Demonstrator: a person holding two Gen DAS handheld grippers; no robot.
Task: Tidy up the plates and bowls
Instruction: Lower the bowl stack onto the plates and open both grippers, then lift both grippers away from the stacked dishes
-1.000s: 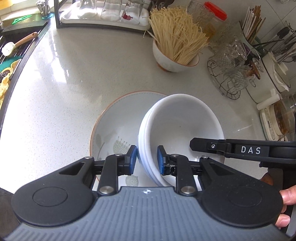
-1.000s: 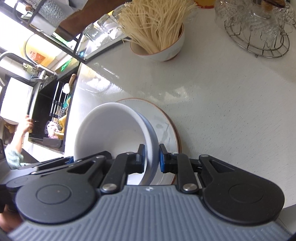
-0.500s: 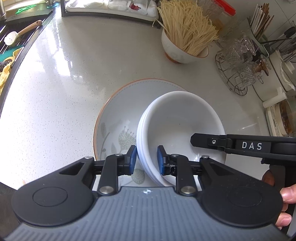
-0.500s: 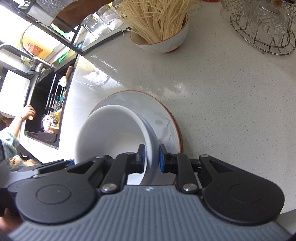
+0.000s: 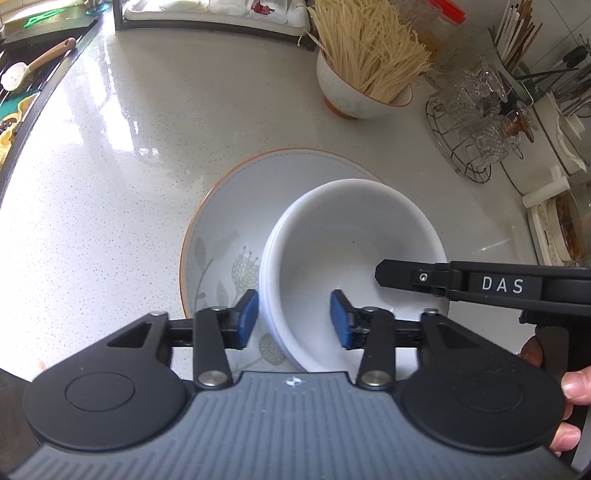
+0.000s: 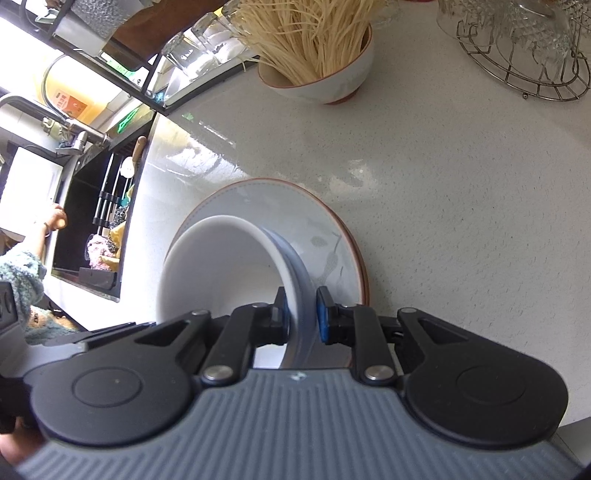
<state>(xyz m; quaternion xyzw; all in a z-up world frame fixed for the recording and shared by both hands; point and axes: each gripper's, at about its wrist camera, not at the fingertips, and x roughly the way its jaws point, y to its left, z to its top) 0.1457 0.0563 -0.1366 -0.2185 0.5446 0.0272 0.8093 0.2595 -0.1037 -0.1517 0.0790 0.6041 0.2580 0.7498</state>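
Note:
A stack of white bowls (image 5: 351,258) sits over a leaf-patterned plate (image 5: 236,221) with an orange rim on the counter. My left gripper (image 5: 293,319) is open, its blue pads (image 5: 246,317) standing apart on either side of the stack's near rim. My right gripper (image 6: 302,314) is shut on the opposite rim of the white bowls (image 6: 221,273); its black finger (image 5: 443,278) reaches into the bowl from the right in the left wrist view. The plate (image 6: 325,229) lies under the bowls in the right wrist view.
A bowl of dry noodles (image 5: 365,81) stands behind the plate. A wire rack of glasses (image 5: 476,122) and utensil holders (image 5: 535,55) are at the right. A sink (image 6: 92,221) lies at the left, a dish rack (image 5: 207,14) at the back.
My left gripper has opened, its pads now apart from the bowl rim. The bowls and plate have shifted farther into view as both grippers drew back slightly.

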